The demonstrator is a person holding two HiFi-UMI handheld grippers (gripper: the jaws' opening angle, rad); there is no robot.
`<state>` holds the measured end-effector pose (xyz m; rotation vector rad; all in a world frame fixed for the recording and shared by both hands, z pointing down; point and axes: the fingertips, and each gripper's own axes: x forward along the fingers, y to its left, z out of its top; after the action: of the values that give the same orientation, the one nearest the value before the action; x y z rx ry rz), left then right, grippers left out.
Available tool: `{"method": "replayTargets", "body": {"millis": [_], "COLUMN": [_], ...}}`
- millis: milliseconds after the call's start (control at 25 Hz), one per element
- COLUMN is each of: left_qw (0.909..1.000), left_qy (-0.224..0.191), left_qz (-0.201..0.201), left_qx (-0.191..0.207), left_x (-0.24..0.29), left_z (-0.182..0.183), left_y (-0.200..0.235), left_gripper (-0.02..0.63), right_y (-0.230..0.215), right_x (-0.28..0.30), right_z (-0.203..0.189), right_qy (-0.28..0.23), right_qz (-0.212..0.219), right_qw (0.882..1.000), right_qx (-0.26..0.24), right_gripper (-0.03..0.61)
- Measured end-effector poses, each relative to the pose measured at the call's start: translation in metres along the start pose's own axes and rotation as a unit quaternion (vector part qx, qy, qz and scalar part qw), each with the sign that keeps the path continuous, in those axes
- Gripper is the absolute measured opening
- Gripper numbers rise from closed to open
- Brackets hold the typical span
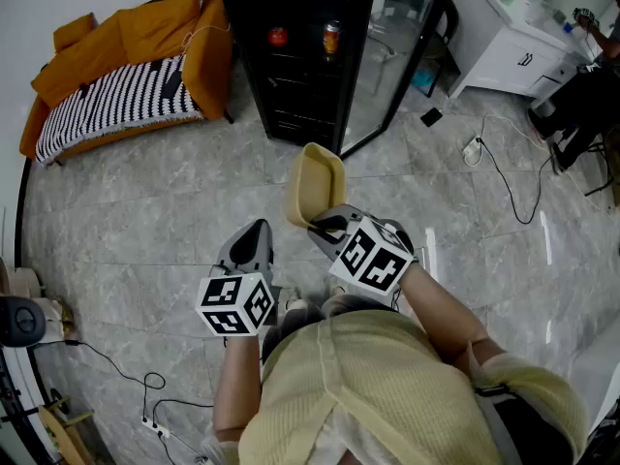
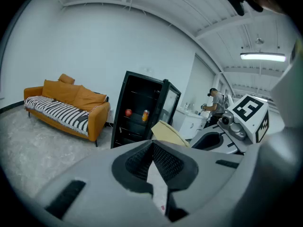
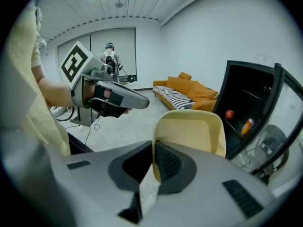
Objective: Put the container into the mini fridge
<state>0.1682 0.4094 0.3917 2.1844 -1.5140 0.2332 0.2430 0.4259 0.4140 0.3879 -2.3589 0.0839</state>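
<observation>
Head view: my right gripper (image 1: 325, 229) is clamped on the near rim of the yellow container (image 1: 315, 184). The container is tipped on edge, long axis pointing ahead. The mini fridge (image 1: 291, 56) stands straight ahead, well apart, with its door (image 1: 392, 56) swung open to the right.

Left gripper view: my left gripper (image 2: 152, 143) has its jaws closed on nothing. The container (image 2: 166, 132) is just to its right.

Right gripper view: container wall (image 3: 189, 131) pinched between the pads; fridge opening (image 3: 246, 93) ahead-right. The right hand is nearer and looks the one to carry it forward.

nothing legible — the can (image 1: 331, 38) label (too small) is unreadable.
</observation>
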Motion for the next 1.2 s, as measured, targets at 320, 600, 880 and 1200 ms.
{"method": "replayTargets", "body": {"millis": [320,600,880,1200], "left_qw": [0.9999,0.9996,0.9986,0.9985], "left_qy": [0.004,0.010,0.019,0.030], "left_qz": [0.008,0.022,0.033,0.027], "left_qx": [-0.005,-0.011,-0.037,-0.038], "left_x": [0.005,0.004,-0.003,0.016], "left_z": [-0.003,-0.011,-0.019,-0.017], "left_y": [-0.012,-0.015,-0.006,0.024], "left_gripper": [0.021,0.022,0.022,0.021], "right_y": [-0.002,-0.004,0.002,-0.012], "right_x": [-0.007,-0.007,0.009,0.036], "right_z": [-0.008,-0.010,-0.015,-0.003], "right_qy": [0.005,-0.007,0.015,0.028], "right_qz": [0.013,0.031,0.055,0.056], "right_qw": [1.000,0.999,0.998,0.998], "right_qx": [-0.007,-0.005,-0.022,-0.026], "right_gripper": [0.034,0.034,0.034,0.034]}}
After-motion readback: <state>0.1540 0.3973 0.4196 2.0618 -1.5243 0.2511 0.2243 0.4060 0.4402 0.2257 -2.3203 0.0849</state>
